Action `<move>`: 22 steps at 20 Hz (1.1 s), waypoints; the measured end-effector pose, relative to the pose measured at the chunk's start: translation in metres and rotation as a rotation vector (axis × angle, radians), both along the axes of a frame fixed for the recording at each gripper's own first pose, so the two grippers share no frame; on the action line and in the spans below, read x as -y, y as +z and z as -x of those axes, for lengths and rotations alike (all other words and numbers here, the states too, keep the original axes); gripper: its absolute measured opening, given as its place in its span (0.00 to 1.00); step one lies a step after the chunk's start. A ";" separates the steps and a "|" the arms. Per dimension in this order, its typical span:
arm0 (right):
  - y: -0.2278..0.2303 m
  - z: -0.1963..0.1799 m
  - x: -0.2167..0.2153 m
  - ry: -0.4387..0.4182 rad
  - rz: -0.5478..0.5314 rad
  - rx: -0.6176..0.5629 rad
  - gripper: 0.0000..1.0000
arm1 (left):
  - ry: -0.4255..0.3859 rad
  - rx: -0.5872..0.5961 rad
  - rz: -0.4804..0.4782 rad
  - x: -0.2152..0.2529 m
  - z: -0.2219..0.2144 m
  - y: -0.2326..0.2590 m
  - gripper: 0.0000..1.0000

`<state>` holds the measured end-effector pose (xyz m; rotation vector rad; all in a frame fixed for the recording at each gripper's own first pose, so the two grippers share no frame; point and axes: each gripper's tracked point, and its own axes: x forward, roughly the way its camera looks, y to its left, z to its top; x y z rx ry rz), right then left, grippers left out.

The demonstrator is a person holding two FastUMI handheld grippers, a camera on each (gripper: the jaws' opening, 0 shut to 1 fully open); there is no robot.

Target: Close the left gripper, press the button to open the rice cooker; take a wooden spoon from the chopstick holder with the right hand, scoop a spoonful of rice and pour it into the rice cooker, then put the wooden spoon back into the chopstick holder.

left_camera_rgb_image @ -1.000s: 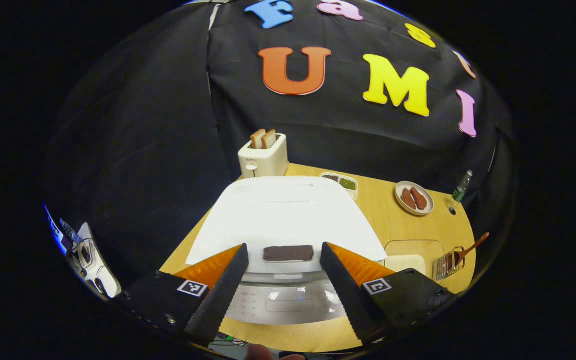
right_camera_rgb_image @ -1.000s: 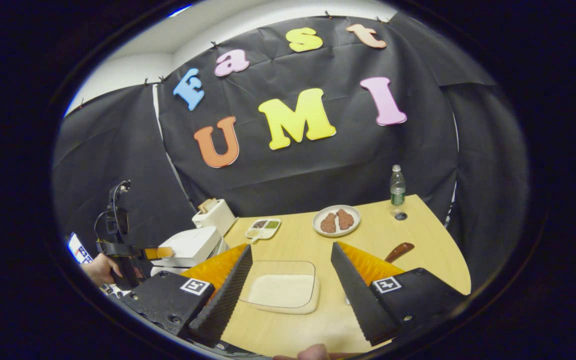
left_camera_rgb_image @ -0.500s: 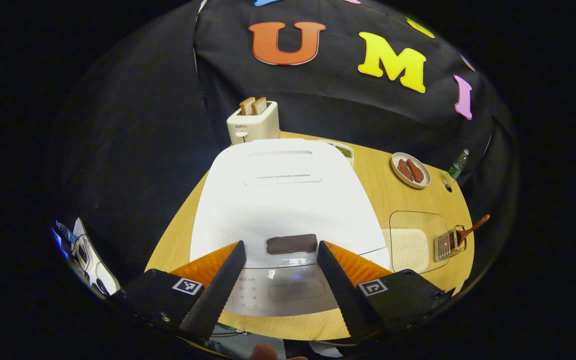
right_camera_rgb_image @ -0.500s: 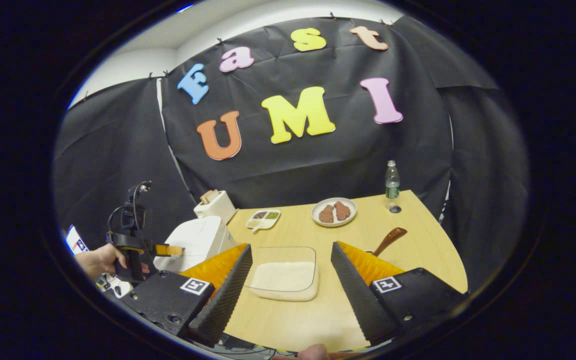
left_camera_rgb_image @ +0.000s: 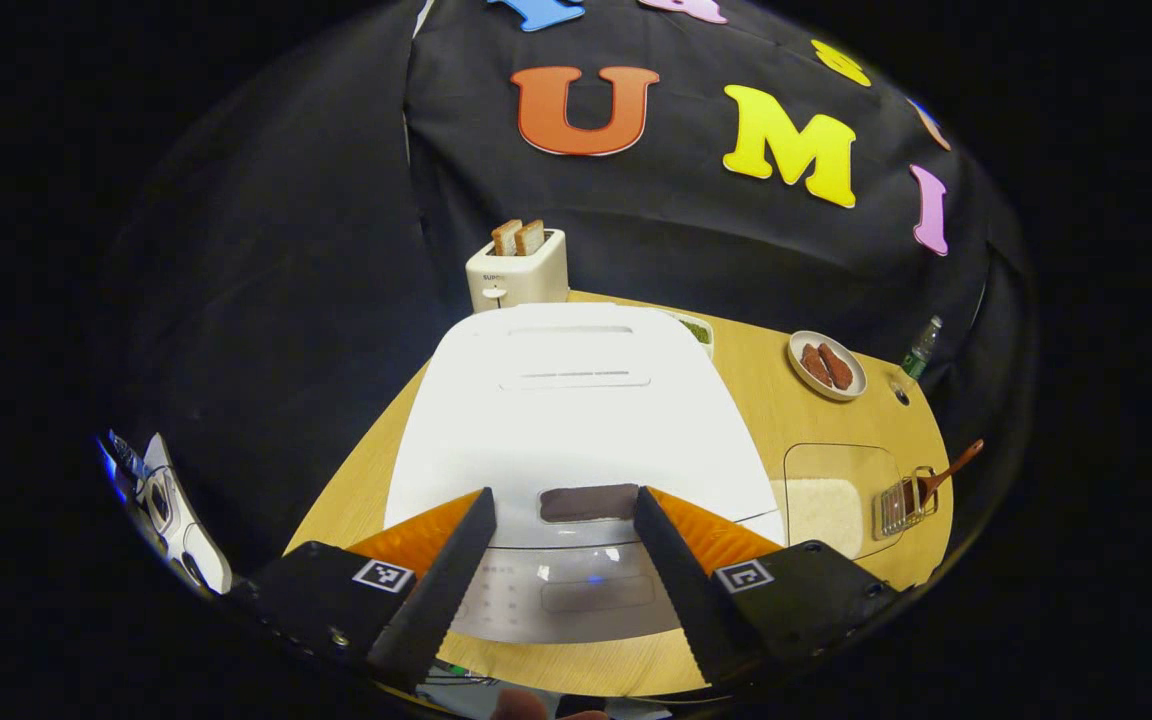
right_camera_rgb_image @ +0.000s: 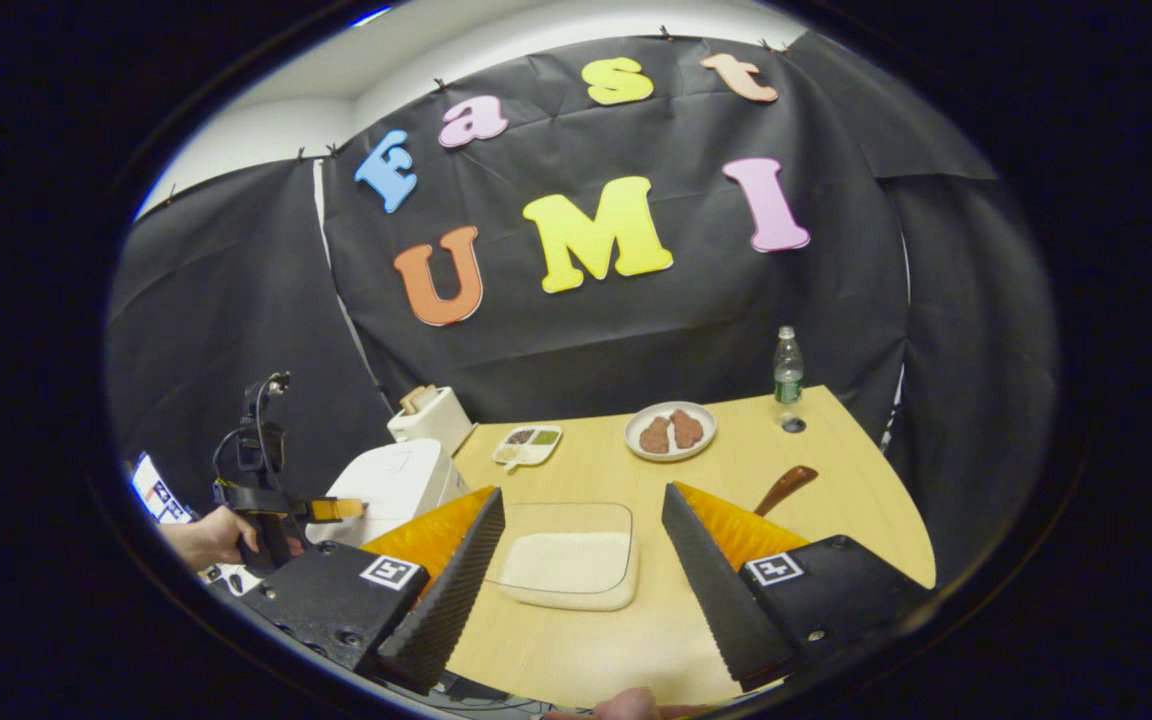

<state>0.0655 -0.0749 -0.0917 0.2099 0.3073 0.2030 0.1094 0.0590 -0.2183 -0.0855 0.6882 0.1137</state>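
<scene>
The work is at its first step: the left gripper (left_camera_rgb_image: 561, 580) hovers just above the front of the rice cooker (left_camera_rgb_image: 576, 420), and its two fingers stand apart, with the dark button (left_camera_rgb_image: 589, 502) seen between them. The lid is down, so I judge that the button is not yet pressed. The next move calls for bringing these fingers together first and then pushing down straight on the button, because open fingers could pass on either side of it. The fingers are wedge-shaped, with fine ribbed inner faces. The cooker is a rounded box of smooth white plastic; its button is a flat oblong bar, and below it is a glossy grey panel. In the right gripper view, the right gripper (right_camera_rgb_image: 581, 590) waits above the table (right_camera_rgb_image: 636, 640) with its fingers also apart and holding nothing. Just past it lies a clear shallow tray (right_camera_rgb_image: 566, 560) with rounded corners, and the rice inside makes a pale grainy layer. To the right of the tray, in the left gripper view, a small wire holder (left_camera_rgb_image: 898, 505) keeps the wooden spoon (left_camera_rgb_image: 948, 472), whose brown handle leans outward. Farther back are a round plate (right_camera_rgb_image: 671, 432) with brown pieces, a white toaster (left_camera_rgb_image: 518, 272) with two slices, and a plastic bottle (right_camera_rgb_image: 788, 372).
</scene>
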 end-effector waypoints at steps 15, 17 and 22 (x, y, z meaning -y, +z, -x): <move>0.094 0.142 -0.058 -0.154 0.186 0.246 1.00 | -0.229 0.576 0.044 0.058 0.193 0.185 0.93; 0.088 0.167 -0.069 -0.152 0.196 0.248 1.00 | -0.231 0.636 0.025 0.058 0.217 0.200 0.94; 0.082 0.213 -0.093 -0.146 0.200 0.286 0.99 | -0.181 0.700 0.000 0.046 0.266 0.213 0.94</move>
